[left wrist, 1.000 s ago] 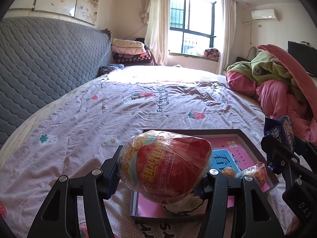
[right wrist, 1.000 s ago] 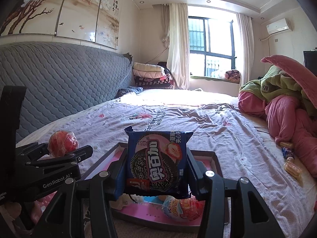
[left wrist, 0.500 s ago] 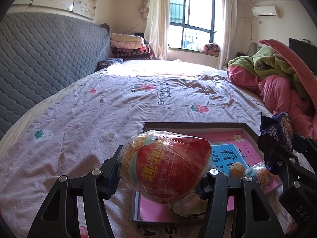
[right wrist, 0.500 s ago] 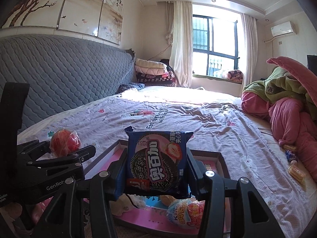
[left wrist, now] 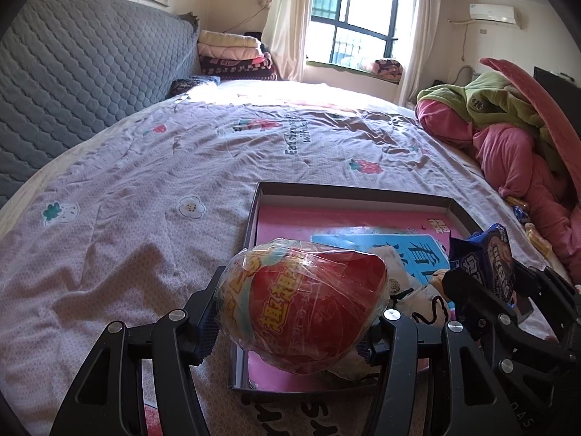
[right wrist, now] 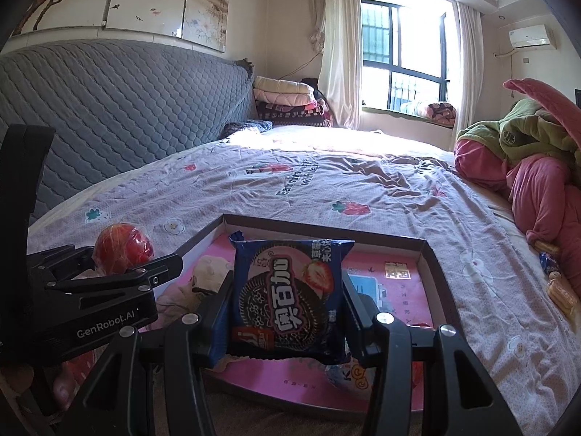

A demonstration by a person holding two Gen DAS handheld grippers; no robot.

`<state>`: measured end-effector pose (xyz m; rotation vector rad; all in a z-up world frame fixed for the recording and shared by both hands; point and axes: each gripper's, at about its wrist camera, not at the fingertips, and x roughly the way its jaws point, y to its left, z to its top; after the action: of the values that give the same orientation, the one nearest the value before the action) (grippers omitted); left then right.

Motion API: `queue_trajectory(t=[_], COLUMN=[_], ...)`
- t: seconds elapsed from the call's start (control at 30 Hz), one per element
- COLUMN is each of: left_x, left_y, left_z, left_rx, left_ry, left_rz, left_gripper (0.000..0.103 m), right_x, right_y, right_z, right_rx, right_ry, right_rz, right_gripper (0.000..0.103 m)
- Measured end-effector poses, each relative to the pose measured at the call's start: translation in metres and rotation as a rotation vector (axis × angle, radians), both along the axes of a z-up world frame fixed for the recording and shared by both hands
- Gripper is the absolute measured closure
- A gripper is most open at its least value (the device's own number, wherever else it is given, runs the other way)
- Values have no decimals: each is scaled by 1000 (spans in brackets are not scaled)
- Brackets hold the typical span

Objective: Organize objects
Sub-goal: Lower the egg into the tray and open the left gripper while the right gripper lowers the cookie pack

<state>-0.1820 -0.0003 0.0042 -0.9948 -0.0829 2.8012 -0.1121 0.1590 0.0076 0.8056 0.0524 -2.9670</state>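
With the left gripper (left wrist: 297, 312) fingers clamping the red wrapped egg (left wrist: 303, 301) and the right gripper (right wrist: 287, 309) fingers pinching the cookie packet (right wrist: 288, 290) above the pink-lined tray (right wrist: 428, 254) on the bed (right wrist: 326, 189), slick film risks slippage, and the close grippers risk collision.

Bed (left wrist: 152, 167) under shallow box (left wrist: 356, 196)

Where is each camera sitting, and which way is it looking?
Left wrist: on the left gripper, looking along its jaws, shut on the red egg toy, over the box tray; the right gripper shows at right.
Right wrist: on the right gripper, jaws shut on the cookie packet; the left gripper shows at left.
Shared: tray, bed, window.
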Motion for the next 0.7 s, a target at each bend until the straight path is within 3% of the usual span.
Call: queue_trajectory(t=[0.7], left_x=[-14], left_y=[0], left_z=[-23], left_rx=[-10], left_ry=[-33], left_rz=[8], left_gripper=[42], right_x=[-18], right_y=[0], right_z=[-25], right_rx=[-15], right_ry=[-98], right_rz=[-10], right_gripper=[52])
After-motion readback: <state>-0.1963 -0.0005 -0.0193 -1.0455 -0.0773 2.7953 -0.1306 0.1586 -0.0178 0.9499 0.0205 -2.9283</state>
